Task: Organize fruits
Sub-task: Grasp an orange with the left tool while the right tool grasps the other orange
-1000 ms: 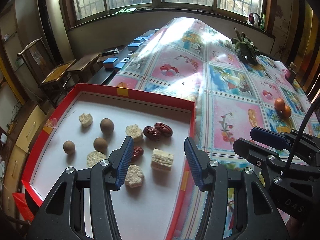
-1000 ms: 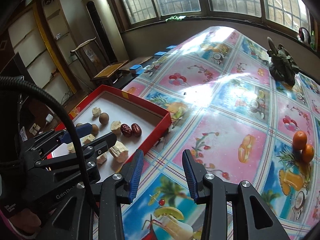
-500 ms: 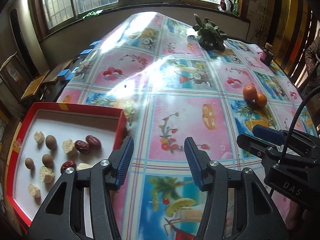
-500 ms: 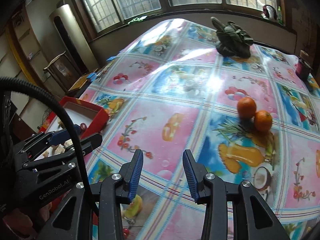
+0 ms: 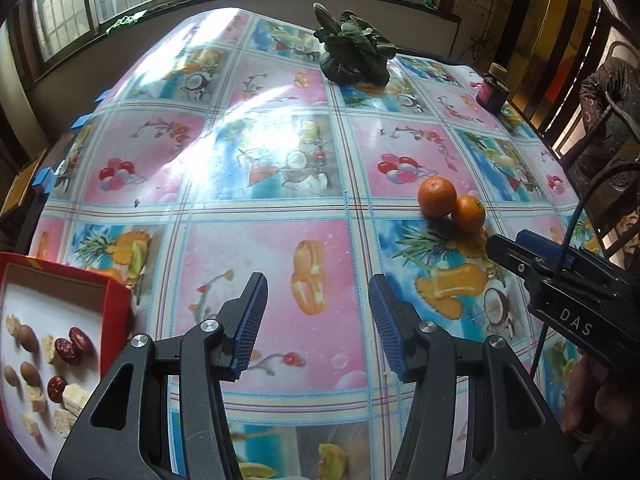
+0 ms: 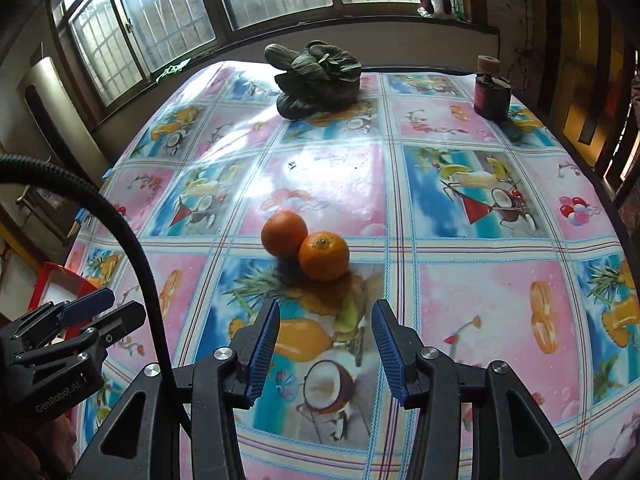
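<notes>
In the right wrist view, two oranges [image 6: 306, 245] sit touching at centre frame on the fruit-print tablecloth [image 6: 480, 296], just beyond the right gripper [image 6: 325, 354], whose jaws are opening with nothing between them. The left wrist view puts the oranges at mid right and alone shows inside the red tray [image 5: 116, 308] at lower left: red dates [image 5: 70, 345] and, seemingly, brown longans among pale chunks, blurred. The left gripper [image 5: 318, 320] gapes, empty.
</notes>
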A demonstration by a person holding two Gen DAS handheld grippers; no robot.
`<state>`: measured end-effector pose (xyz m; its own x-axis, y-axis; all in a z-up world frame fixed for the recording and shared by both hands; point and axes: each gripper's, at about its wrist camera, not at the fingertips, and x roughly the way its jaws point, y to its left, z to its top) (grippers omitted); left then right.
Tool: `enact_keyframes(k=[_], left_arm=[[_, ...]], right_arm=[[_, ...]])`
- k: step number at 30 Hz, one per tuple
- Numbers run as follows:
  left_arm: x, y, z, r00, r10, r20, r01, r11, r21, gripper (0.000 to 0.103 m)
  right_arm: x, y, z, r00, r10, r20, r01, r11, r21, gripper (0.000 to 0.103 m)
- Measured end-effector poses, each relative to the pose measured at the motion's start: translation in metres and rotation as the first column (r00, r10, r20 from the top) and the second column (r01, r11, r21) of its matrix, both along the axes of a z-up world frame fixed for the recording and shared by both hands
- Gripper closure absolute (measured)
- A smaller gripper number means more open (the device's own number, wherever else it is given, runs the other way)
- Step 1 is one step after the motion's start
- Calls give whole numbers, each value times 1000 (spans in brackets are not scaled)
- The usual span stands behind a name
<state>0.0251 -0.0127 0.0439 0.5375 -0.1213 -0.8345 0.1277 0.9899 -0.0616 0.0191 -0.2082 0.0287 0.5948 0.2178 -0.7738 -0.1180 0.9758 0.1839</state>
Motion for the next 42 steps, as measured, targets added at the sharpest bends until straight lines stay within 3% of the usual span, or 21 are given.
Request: enact_keyframes(k=[7, 9, 12, 16, 19, 24, 28, 39, 42], left_arm=[[21, -9, 1, 1000, -18, -18, 18, 1000, -22, 50], [26, -12, -1, 1000, -19, -24, 19, 1000, -22, 50], [32, -18, -3, 999, -29, -31, 28, 999, -31, 50], [43, -31, -5, 998, -52, -30, 50, 998, -40, 50], [50, -43, -6, 997, -79, -26, 77, 996, -52, 50], [63, -65, -11, 992, -124, -31, 123, 991, -51, 50], [71, -74, -12, 992, -128, -19, 127, 990, -61, 42], [79, -84, -25, 987, -158, -41, 154, 985, -75, 42], [77, -83, -24, 981, -190, -32, 184, 975, -127, 64]], right_arm=[[39, 12, -15, 1000, 22, -18, -23, 995, -98, 56], [44, 11, -16, 1000, 27, 9, -26, 997, -70, 56], [47, 12, -18, 998, 68, 6, -68, 997, -35, 71], [34, 7, -15, 999, 37, 21, -34, 993, -111, 71], [26, -16, -9, 999, -27, 39, 29, 998, -52, 71], [27, -36, -14, 996, -86, 26, 87, 996, -34, 71], [28, -38, -16, 996, -88, 17, 88, 996, -32, 71], [28, -37, -18, 997, -73, 18, 73, 997, -34, 71], [28, -37, -18, 998, -66, 20, 67, 997, -31, 71]])
